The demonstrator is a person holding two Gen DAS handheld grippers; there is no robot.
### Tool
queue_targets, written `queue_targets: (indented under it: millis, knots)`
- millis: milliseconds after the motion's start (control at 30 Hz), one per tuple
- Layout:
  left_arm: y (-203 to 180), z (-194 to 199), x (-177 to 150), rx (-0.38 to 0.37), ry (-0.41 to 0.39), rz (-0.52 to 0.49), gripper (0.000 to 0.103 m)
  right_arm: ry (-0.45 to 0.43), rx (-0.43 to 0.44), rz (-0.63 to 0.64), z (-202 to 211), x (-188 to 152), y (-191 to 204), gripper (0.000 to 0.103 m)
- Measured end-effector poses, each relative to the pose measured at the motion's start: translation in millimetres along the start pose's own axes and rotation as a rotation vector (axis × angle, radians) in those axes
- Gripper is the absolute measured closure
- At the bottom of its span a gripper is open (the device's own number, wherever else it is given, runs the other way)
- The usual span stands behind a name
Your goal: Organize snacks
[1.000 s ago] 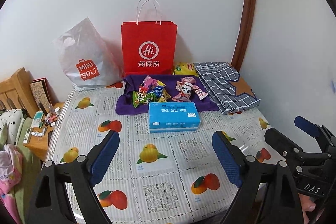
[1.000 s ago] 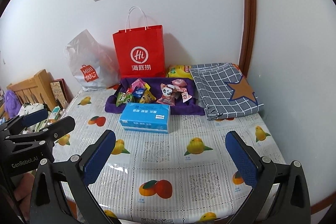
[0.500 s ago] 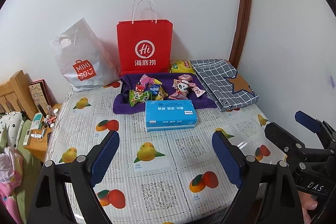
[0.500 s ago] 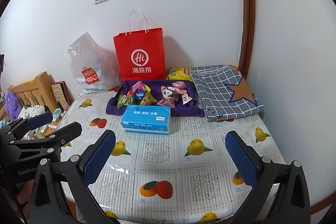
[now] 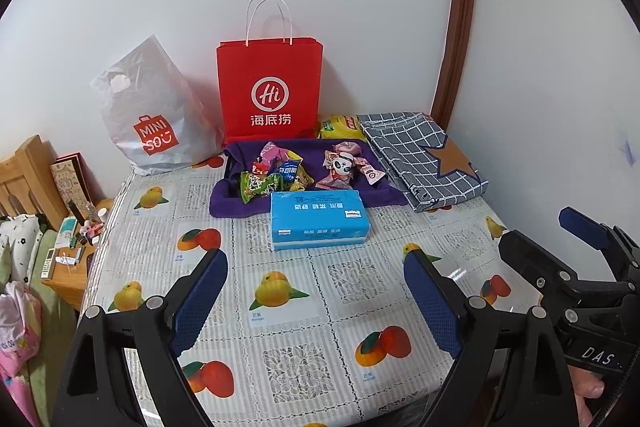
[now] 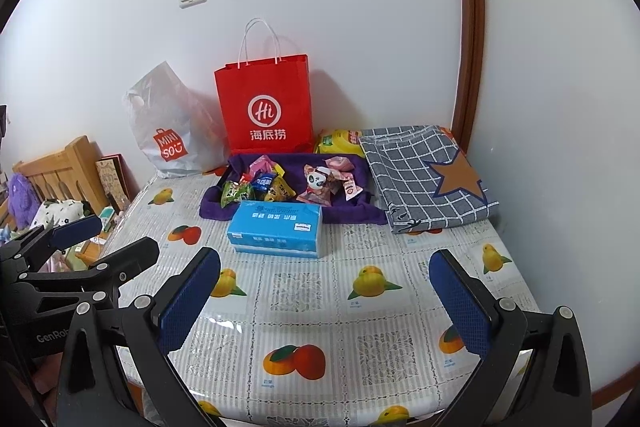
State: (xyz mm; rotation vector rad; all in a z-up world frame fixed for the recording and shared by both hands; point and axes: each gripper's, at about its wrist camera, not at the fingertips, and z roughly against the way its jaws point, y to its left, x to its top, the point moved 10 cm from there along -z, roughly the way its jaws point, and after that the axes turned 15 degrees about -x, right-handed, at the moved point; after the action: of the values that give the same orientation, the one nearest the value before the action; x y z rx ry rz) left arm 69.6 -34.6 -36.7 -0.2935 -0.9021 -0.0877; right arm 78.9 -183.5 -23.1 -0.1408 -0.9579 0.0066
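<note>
Several wrapped snacks lie in two heaps on a purple cloth (image 5: 232,203) at the table's far side: a colourful heap (image 5: 276,177) on the left and a pink panda-print heap (image 5: 344,167) on the right. They also show in the right wrist view (image 6: 260,187) (image 6: 326,183). My left gripper (image 5: 316,291) is open and empty above the near table. My right gripper (image 6: 326,291) is open and empty, also over the near edge. Each gripper shows at the side of the other's view.
A blue tissue pack (image 5: 318,219) lies in front of the cloth. A red paper bag (image 5: 270,91) and a grey Miniso bag (image 5: 154,115) stand against the wall. A yellow packet (image 5: 340,127) and a folded checked cloth (image 5: 424,155) lie at the right. A wooden bedside with clutter (image 5: 68,239) is left.
Both grippers have drawn back and risen slightly, so the snacks and bags look a little farther away. Both stay open and empty.
</note>
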Motion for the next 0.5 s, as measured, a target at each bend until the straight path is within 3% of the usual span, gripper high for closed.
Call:
queue_targets:
  millis: [500]
  knots:
    - [-0.9, 0.5, 0.8, 0.003, -0.002, 0.003, 0.013, 0.001, 0.002, 0.001, -1.1, 0.7, -0.5, 0.000]
